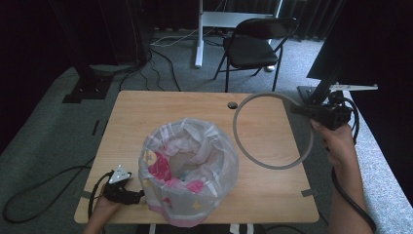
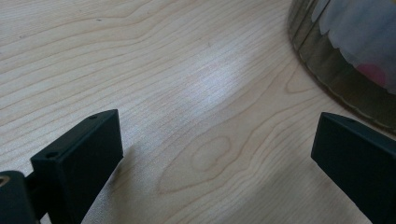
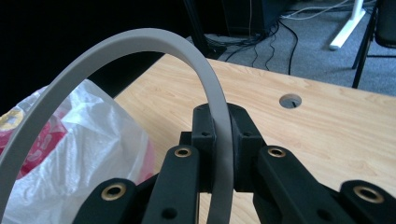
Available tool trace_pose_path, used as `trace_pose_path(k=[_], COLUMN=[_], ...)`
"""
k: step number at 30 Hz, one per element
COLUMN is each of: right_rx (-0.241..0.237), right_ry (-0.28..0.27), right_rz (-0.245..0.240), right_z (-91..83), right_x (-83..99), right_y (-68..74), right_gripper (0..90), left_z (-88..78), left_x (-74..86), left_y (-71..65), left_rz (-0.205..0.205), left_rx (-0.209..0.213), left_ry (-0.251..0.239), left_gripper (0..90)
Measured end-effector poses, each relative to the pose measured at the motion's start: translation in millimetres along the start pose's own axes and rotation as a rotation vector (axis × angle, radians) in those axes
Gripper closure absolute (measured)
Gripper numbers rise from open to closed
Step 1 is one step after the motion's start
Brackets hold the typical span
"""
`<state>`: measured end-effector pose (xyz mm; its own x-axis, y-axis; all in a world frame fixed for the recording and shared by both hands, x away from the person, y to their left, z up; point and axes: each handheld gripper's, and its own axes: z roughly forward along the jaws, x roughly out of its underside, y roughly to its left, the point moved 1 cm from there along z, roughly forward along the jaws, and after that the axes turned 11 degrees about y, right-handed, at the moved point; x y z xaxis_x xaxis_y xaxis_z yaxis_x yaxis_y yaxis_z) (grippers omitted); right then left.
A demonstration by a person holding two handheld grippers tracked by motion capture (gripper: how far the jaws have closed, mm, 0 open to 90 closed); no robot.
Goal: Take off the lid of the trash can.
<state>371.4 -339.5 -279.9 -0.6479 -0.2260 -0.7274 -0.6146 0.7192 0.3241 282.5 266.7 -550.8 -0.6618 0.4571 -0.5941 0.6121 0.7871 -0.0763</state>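
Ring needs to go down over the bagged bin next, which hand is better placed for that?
Right: the right gripper already clamps the grey ring beside the bin. The left gripper is open and empty.

Black folding chair (image 1: 253, 46), grey carpet (image 1: 53, 126)

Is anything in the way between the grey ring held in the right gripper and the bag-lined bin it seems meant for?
Nothing visible. The grey ring, clamped in the right gripper, hangs over bare table right of the bin. The left gripper sits open at the bin's far side.
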Motion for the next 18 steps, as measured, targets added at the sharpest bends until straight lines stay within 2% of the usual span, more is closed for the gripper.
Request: trace_pose_path(k=[8, 18], right_rx=[0.014, 0.015], right_ry=[0.025, 0.081], right_rz=[0.046, 0.11], right_z=[13.5, 39.5], right_x=[14.3, 39.4], right_y=[-19.6, -43.0], right_gripper=[82.9, 82.8], left_z=[-0.1, -0.3], left_x=[0.0, 0.3], left_y=[-0.1, -0.2], left_rz=[0.001, 0.001], left_rx=[-0.001, -0.004], left_ry=[0.0, 0.0], left_gripper=[2.2, 2.2])
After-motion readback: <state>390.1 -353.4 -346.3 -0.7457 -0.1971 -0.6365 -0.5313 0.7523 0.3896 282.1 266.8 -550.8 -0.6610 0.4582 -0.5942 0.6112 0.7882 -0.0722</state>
